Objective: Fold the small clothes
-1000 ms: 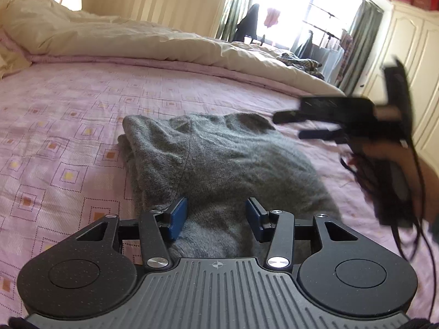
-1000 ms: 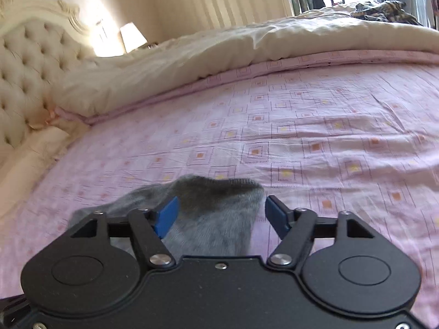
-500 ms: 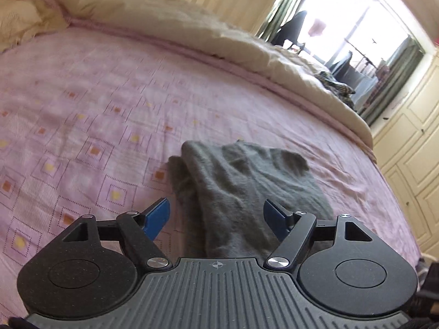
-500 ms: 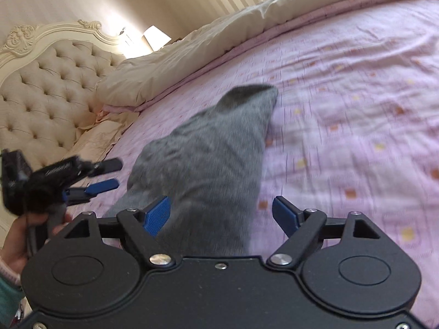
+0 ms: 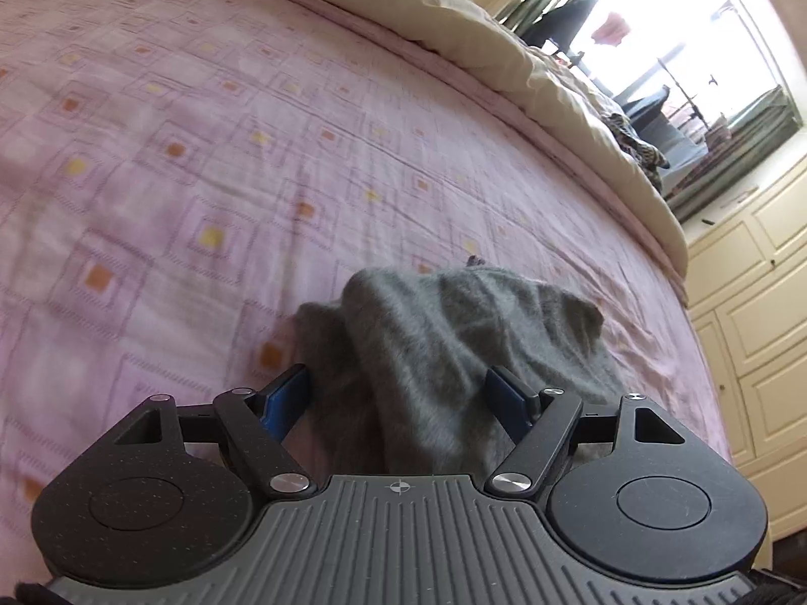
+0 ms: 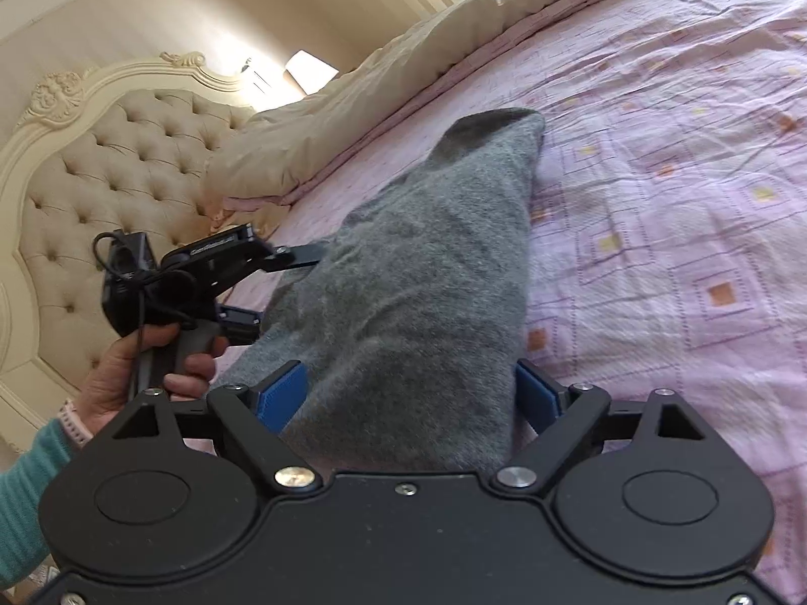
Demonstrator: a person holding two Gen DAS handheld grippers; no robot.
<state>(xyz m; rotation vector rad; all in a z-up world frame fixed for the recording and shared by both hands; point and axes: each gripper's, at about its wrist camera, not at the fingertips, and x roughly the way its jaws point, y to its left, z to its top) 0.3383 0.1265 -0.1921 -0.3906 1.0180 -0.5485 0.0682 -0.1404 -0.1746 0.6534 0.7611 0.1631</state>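
Grey knit garment (image 6: 418, 272) lies folded on the pink patterned bedsheet (image 6: 681, 191), toward the near edge of the bed, one narrow end pointing at the rolled-back cream duvet (image 6: 383, 101). Both tongs are released: the right gripper (image 6: 406, 398) has its blue pads spread to either side of the cloth, and the left gripper (image 5: 398, 393) likewise straddles it with fingers wide. A hand (image 6: 136, 373) in a teal sleeve (image 6: 25, 494) holds the left tool near the tufted headboard (image 6: 116, 176).
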